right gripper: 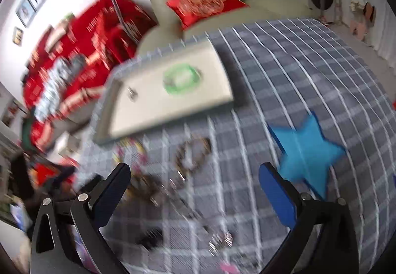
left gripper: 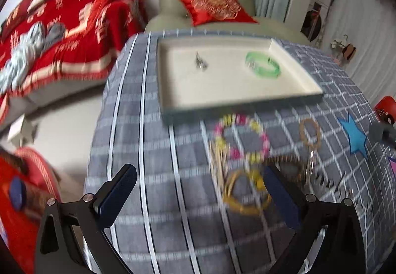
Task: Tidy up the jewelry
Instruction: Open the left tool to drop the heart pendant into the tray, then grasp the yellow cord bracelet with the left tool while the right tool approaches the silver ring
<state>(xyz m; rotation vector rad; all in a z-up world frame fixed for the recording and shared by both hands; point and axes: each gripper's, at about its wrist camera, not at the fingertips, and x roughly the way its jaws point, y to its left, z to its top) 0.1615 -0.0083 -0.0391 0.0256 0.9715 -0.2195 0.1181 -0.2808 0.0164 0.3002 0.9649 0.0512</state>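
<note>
Two pieces in tray: a green bangle (left gripper: 262, 65) and a small silvery piece (left gripper: 201, 62) lie inside the cream tray (left gripper: 292, 61), well apart.
Left outside: pink-and-yellow beaded bracelet (left gripper: 241, 136) just in front of the tray; brown bead loop (left gripper: 309, 132), yellow ring (left gripper: 245, 193) and blurred metal bits nearer the camera.
Progress: early, most jewelry waits on the checked cloth (left gripper: 148, 150).
Textures: tray matte, flat-bottomed, low-walled; bangle glassy, smooth; beads round; cloth soft, quilted.
Left gripper (left gripper: 199, 191): jaws spread, empty.
Right gripper (right gripper: 195, 189): jaws spread wide, nothing between.
</note>
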